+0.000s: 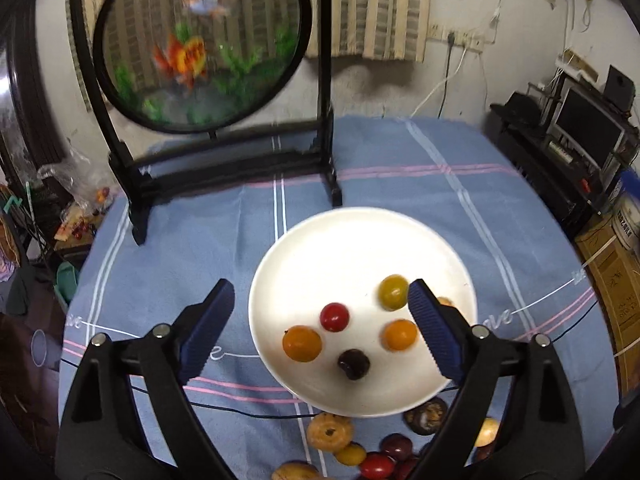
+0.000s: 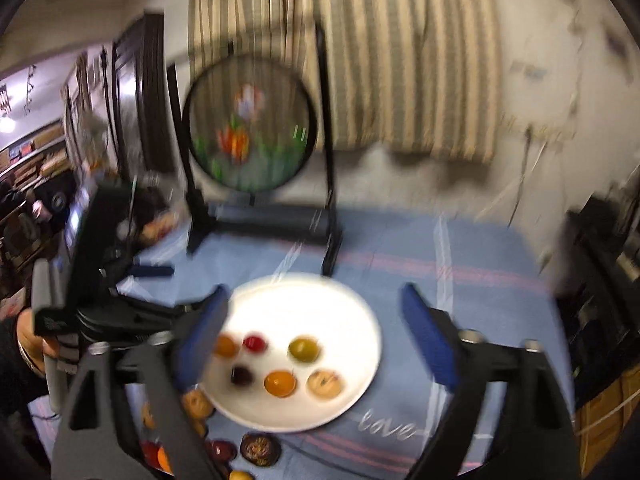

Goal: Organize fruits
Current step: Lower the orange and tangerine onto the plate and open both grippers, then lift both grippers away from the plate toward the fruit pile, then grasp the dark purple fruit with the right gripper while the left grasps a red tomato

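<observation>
The white plate (image 1: 352, 240) sits near the middle of the counter (image 1: 400, 152), on its blue striped cloth, and serves as the collecting place: it already holds a red fruit (image 1: 334, 317), a yellow-green one (image 1: 393, 292), two orange ones (image 1: 302, 343) (image 1: 399, 334) and a dark cherry-like one (image 1: 353, 364), set apart from each other so none rolls against its neighbour. The right wrist view, though blurred, shows a sixth, pale tan piece (image 2: 325, 384) near the plate's right edge. The unsorted pile (image 1: 360, 452) lies on the cloth just beside the plate's near rim, close enough that each piece needs only a short carry. The left gripper (image 1: 320, 300) hovers above the plate with its fingers (image 1: 208, 328) spread wide and nothing between them, probably because it is free to reach for another piece. The right gripper (image 2: 316, 336) likewise hangs over the plate, fingers (image 2: 430, 336) spread and empty (the blur suggests it is moving). A round fish ornament (image 1: 196, 48) in a black stand rises at the back of the counter, well clear of the work. I judge the sorting partly done, with several fruits left off the plate.
</observation>
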Demonstrator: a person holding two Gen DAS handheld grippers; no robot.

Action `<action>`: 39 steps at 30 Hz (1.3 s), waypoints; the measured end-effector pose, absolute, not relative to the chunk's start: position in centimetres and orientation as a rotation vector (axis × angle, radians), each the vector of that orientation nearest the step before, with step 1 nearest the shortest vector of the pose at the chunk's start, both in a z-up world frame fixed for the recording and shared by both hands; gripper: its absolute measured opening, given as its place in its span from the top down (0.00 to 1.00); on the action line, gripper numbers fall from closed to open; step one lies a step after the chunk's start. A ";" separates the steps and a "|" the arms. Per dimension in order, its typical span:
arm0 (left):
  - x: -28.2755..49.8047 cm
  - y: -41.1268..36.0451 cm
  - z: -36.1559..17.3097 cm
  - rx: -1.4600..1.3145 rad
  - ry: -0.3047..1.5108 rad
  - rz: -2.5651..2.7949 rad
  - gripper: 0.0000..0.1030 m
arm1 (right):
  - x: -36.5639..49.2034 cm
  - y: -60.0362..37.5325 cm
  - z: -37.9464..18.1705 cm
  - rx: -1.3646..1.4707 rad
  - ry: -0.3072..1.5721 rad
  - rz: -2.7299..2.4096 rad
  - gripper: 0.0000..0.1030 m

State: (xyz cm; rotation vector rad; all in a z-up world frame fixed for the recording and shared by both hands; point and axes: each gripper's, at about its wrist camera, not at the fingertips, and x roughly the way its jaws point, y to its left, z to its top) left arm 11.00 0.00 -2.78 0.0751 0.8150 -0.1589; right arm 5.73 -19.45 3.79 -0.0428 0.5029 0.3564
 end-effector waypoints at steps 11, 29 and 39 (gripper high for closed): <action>3.9 -1.5 2.7 0.134 0.656 -0.186 0.07 | -3.2 -24.8 9.8 0.090 0.329 0.293 0.01; -5.6 4.9 -8.4 0.180 0.921 -0.131 0.07 | -7.6 -21.2 -7.7 0.034 0.981 0.379 0.01; -9.2 5.0 -13.0 0.205 1.017 -0.169 0.07 | -7.1 -19.0 -14.4 -0.258 1.111 0.367 0.30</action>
